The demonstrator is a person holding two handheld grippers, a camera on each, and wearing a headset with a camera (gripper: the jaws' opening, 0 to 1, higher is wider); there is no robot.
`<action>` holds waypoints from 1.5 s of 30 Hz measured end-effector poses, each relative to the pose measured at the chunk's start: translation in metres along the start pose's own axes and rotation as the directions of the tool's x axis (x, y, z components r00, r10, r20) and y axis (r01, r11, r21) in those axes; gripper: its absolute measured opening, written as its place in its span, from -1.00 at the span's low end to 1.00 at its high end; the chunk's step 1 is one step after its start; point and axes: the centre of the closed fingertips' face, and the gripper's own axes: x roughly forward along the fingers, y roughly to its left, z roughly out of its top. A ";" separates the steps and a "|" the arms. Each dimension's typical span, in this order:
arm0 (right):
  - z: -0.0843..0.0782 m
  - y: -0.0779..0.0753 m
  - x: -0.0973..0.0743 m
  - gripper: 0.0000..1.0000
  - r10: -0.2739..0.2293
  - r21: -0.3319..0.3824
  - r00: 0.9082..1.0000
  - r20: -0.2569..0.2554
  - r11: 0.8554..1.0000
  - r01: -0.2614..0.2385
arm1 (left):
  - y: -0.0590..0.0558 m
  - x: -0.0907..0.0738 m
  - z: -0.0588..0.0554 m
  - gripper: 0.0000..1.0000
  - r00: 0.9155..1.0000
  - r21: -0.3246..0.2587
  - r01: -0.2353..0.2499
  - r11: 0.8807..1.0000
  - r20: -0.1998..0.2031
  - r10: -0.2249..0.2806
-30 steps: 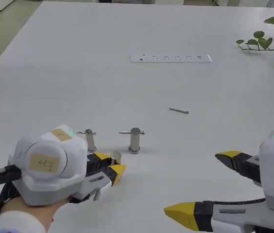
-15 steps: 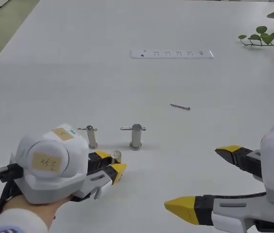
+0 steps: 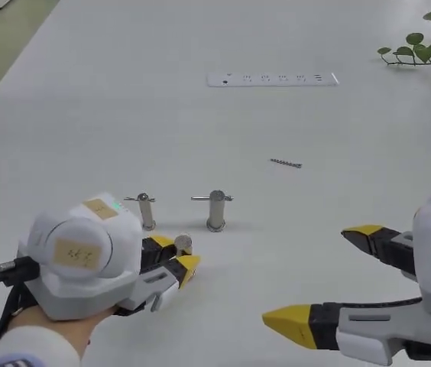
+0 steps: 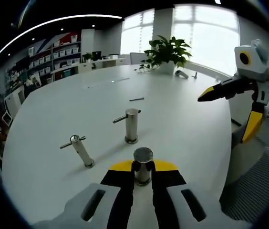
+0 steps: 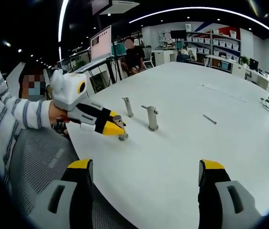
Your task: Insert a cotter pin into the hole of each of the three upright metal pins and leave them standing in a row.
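On the table (image 3: 108, 115), seven o'clock in the head view: bare metal pin (image 3: 183, 244), rigid, probably slick, pinched by left gripper (image 3: 177, 254). Cotter pin (image 3: 285, 163), two o'clock from it: likely light, thin; grip one end. Right gripper (image 3: 307, 275) spread, empty.

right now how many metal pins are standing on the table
3. Near pin held in the left gripper; far-left pin and middle pin stand behind it, each with a cotter pin through.

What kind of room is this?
Probably an office or lab: a big white table, shelves of coloured storage boxes, a computer monitor on a desk and a leafy green potted plant.
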 end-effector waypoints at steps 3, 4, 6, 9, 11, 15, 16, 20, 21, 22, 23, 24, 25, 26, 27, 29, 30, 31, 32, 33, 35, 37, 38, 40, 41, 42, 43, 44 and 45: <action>-0.001 0.001 0.000 0.80 0.001 0.001 1.000 0.000 1.000 -0.001 | 0.000 0.000 0.000 -0.81 1.000 -0.015 0.001 1.000 0.001 -0.001; -0.001 0.001 0.000 0.80 0.001 0.001 1.000 -0.001 1.000 -0.001 | 0.000 -0.001 -0.001 -0.80 1.000 -0.021 0.000 1.000 -0.001 0.000; -0.001 0.001 0.000 0.80 0.000 0.001 1.000 0.000 1.000 0.000 | 0.000 -0.001 0.000 -0.80 1.000 -0.024 -0.005 1.000 -0.005 0.005; -0.001 0.001 0.000 0.80 -0.001 0.002 1.000 0.002 1.000 0.001 | -0.002 0.000 -0.001 -0.79 1.000 -0.016 -0.004 1.000 -0.013 0.004; -0.001 0.000 0.000 0.80 -0.003 0.000 1.000 0.000 1.000 0.003 | -0.002 0.000 -0.001 -0.79 1.000 -0.015 -0.004 1.000 -0.015 0.004; -0.002 0.000 0.000 0.80 -0.002 0.001 1.000 0.000 1.000 0.002 | -0.002 -0.001 -0.001 -0.78 1.000 -0.088 0.014 0.996 -0.016 -0.015; -0.001 0.000 0.000 0.80 -0.002 0.000 1.000 0.000 1.000 0.002 | -0.001 -0.001 -0.001 -0.77 1.000 -0.097 0.019 0.995 -0.016 -0.020; -0.001 0.001 0.000 0.80 0.001 -0.003 1.000 0.000 1.000 -0.001 | -0.002 -0.007 0.004 -0.74 0.999 -0.097 0.047 0.994 -0.008 -0.048; -0.001 0.001 0.000 0.80 0.001 -0.003 1.000 0.000 1.000 -0.001 | -0.004 -0.008 0.006 -0.72 0.998 -0.109 0.060 0.992 -0.003 -0.061; 0.000 0.002 0.000 0.80 0.002 -0.004 1.000 0.000 1.000 -0.002 | -0.005 -0.011 0.010 -0.70 0.997 -0.122 0.079 0.989 0.008 -0.078; -0.001 0.002 0.001 0.80 0.003 -0.006 1.000 -0.002 1.000 -0.003 | -0.004 -0.013 0.012 -0.68 0.996 -0.119 0.085 0.989 0.015 -0.084; 0.000 0.002 0.001 0.80 0.003 -0.008 1.000 -0.003 1.000 -0.003 | -0.003 -0.016 0.016 -0.66 0.995 -0.109 0.094 0.989 0.025 -0.092; 0.000 0.002 0.001 0.80 0.003 -0.010 1.000 -0.004 1.000 -0.003 | -0.003 -0.018 0.018 -0.64 0.995 -0.097 0.101 0.990 0.031 -0.098; 0.000 0.002 0.001 0.80 0.004 -0.010 1.000 -0.004 1.000 -0.004 | -0.002 -0.022 0.022 -0.61 0.994 -0.083 0.110 0.990 0.036 -0.107; 0.000 0.002 0.001 0.80 0.004 -0.010 1.000 -0.004 1.000 -0.004 | -0.002 -0.024 0.023 -0.55 0.993 -0.073 0.118 0.990 0.039 -0.115; 0.000 0.002 0.001 0.80 0.003 -0.012 1.000 -0.006 1.000 -0.003 | -0.002 -0.030 0.027 -0.45 0.990 -0.052 0.139 0.989 0.044 -0.137; 0.000 0.002 0.001 0.80 0.002 -0.013 1.000 -0.006 1.000 -0.003 | -0.002 -0.033 0.029 -0.39 0.988 -0.044 0.149 0.988 0.048 -0.147; 0.000 0.002 0.001 0.80 0.002 -0.013 1.000 -0.008 1.000 -0.002 | -0.001 -0.036 0.031 -0.36 0.987 -0.037 0.156 0.987 0.055 -0.154; 0.000 0.002 0.001 0.80 0.002 -0.013 1.000 -0.008 1.000 -0.002 | -0.001 -0.039 0.032 -0.33 0.985 -0.027 0.166 0.986 0.059 -0.164; -0.001 0.002 0.001 0.80 0.003 -0.014 1.000 -0.010 1.000 -0.003 | -0.002 -0.042 0.035 -0.28 0.981 -0.019 0.183 0.983 0.071 -0.181; -0.001 0.003 0.002 0.80 0.005 -0.017 1.000 -0.015 1.000 -0.005 | -0.009 -0.049 0.048 -0.21 0.961 -0.014 0.240 0.971 0.147 -0.236; -0.001 0.003 0.002 0.80 0.005 -0.022 1.000 -0.019 1.000 -0.006 | -0.009 -0.055 0.048 -0.17 0.957 -0.032 0.256 0.966 0.153 -0.248; -0.001 0.003 0.002 0.80 0.005 -0.023 1.000 -0.019 1.000 -0.006 | -0.009 -0.057 0.048 -0.13 0.957 -0.024 0.253 0.967 0.151 -0.247; 0.000 0.003 0.002 0.80 0.005 -0.025 1.000 -0.020 1.000 -0.006 | -0.007 -0.061 0.048 0.03 0.958 0.011 0.243 0.970 0.153 -0.242; 0.001 0.003 0.002 0.80 0.005 -0.027 1.000 -0.021 1.000 -0.005 | -0.006 -0.063 0.047 0.14 0.957 0.004 0.245 0.970 0.159 -0.242; 0.001 0.002 0.002 0.80 0.004 -0.033 1.000 -0.024 0.999 -0.005 | -0.004 -0.064 0.045 0.28 0.957 -0.012 0.246 0.969 0.164 -0.240; 0.001 0.000 0.002 0.80 0.003 -0.036 1.000 -0.027 0.999 -0.004 | -0.002 -0.065 0.043 0.34 0.958 -0.017 0.240 0.971 0.164 -0.234; 0.001 -0.001 0.001 0.80 0.002 -0.038 1.000 -0.030 0.999 -0.003 | 0.000 -0.066 0.042 0.40 0.960 -0.020 0.232 0.972 0.168 -0.226; 0.002 -0.004 0.001 0.79 0.000 -0.040 0.999 -0.032 0.999 -0.001 | 0.002 -0.068 0.039 0.43 0.962 -0.023 0.225 0.974 0.168 -0.218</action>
